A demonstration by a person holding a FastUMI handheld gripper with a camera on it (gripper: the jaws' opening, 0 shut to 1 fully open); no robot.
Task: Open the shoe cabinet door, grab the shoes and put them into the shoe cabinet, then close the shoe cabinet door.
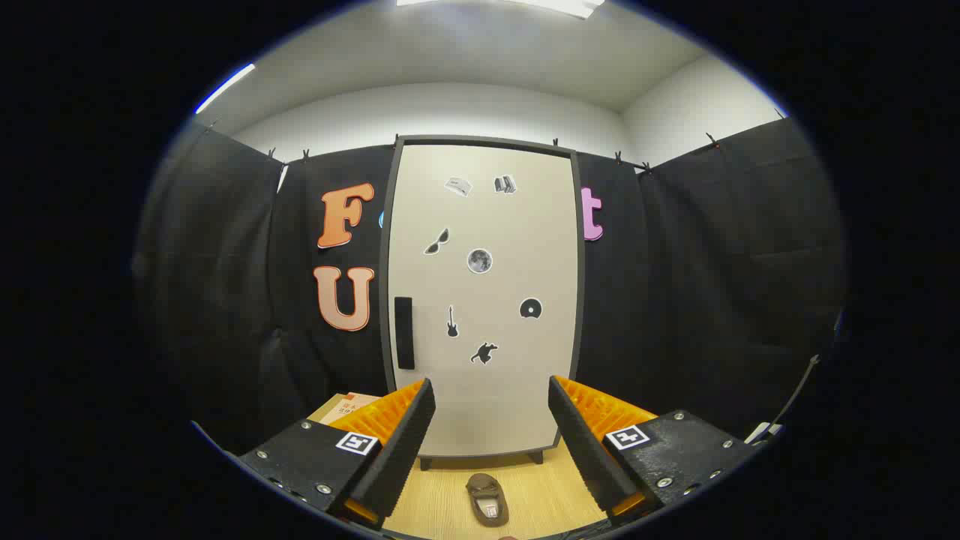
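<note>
Gripper view showed your gripper [491, 420] with its jaws spread wide apart and holding nothing. Between them, low down on the light wooden floor [547, 495], lay a single brown shoe [487, 499], toe pointing away from you toward the shoe cabinet [481, 300]. The shoe sat just in front of the cabinet's foot, not touching it.

You had the cabinet dead ahead, beyond the jaws, standing upright against the black cloth wall [675, 285]. Its pale door [517, 390] was closed flat within the dark frame. A dark vertical handle [404, 332] sat near the door's left edge, about halfway up, and several small stickers [479, 260] dotted the panel (a guitar, sunglasses and a disc among them).

To the left, behind your left jaw, a corner of a cardboard box [349, 406] peeked out by the cabinet's base.
</note>
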